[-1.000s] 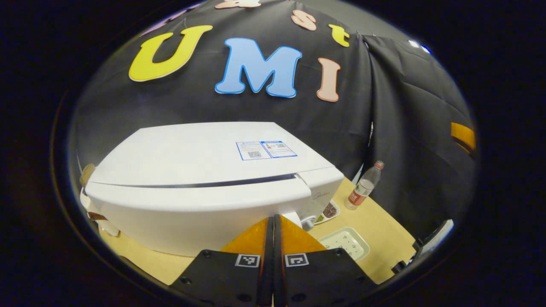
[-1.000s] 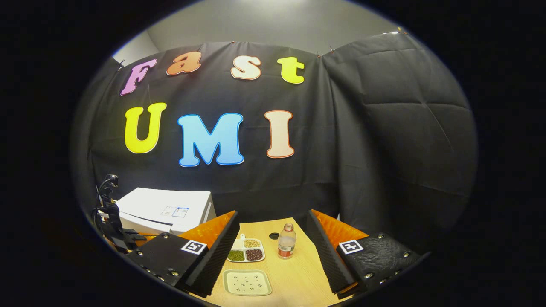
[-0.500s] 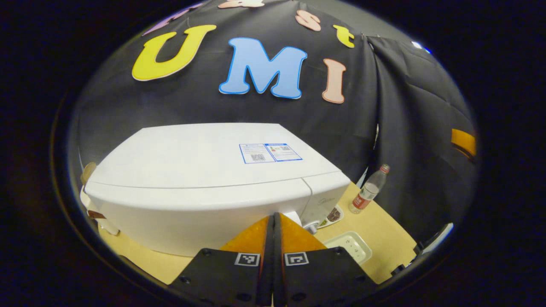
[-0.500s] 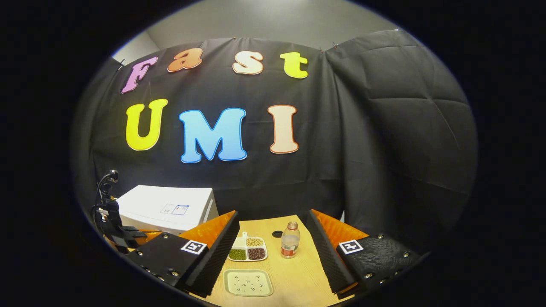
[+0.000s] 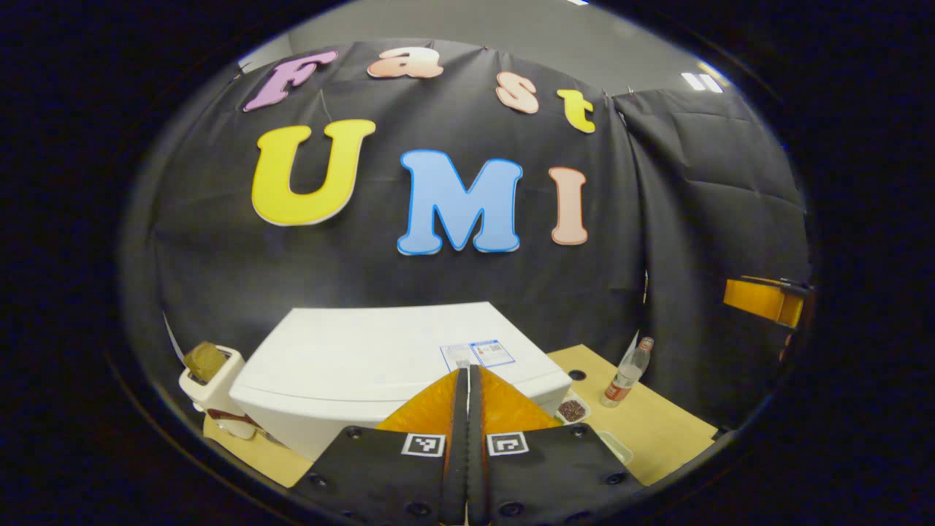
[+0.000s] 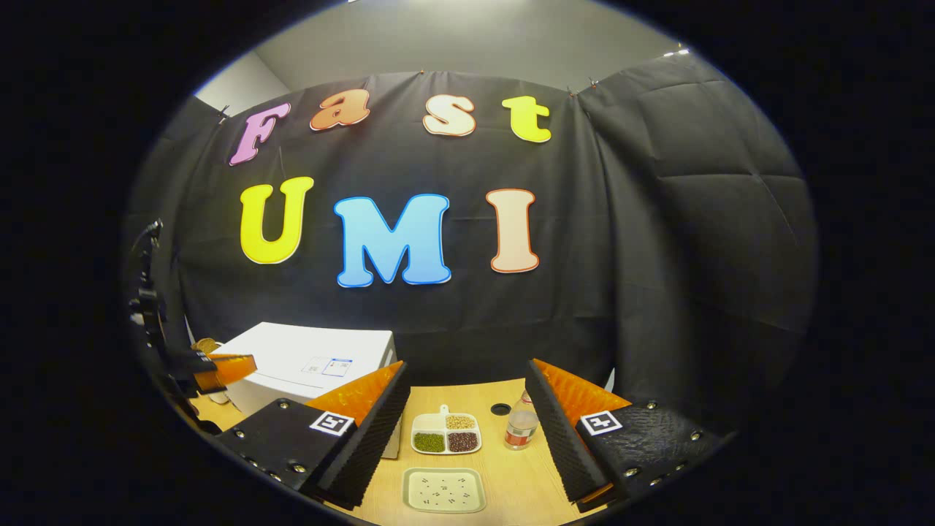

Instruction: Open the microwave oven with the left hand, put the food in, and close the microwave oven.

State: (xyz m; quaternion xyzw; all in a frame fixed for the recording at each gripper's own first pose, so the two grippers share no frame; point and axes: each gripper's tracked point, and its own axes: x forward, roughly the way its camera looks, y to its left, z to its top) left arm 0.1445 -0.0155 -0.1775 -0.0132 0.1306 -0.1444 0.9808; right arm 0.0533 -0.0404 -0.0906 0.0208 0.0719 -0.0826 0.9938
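In the right gripper view, the left hand-held gripper [image 6: 219,363] was at the far left, above and just beside the white microwave oven [image 6: 307,361], whose door was shut. In the left gripper view its two fingers were pressed together with nothing between them. To the right, on the wooden worktop [image 6: 504,475], stood a divided dish of beans [image 6: 445,434], a pale tray [image 6: 443,489] in front of it, and a bottle [image 6: 520,429]. The right hand-held gripper [image 6: 467,431] had its fingers wide apart, holding nothing.
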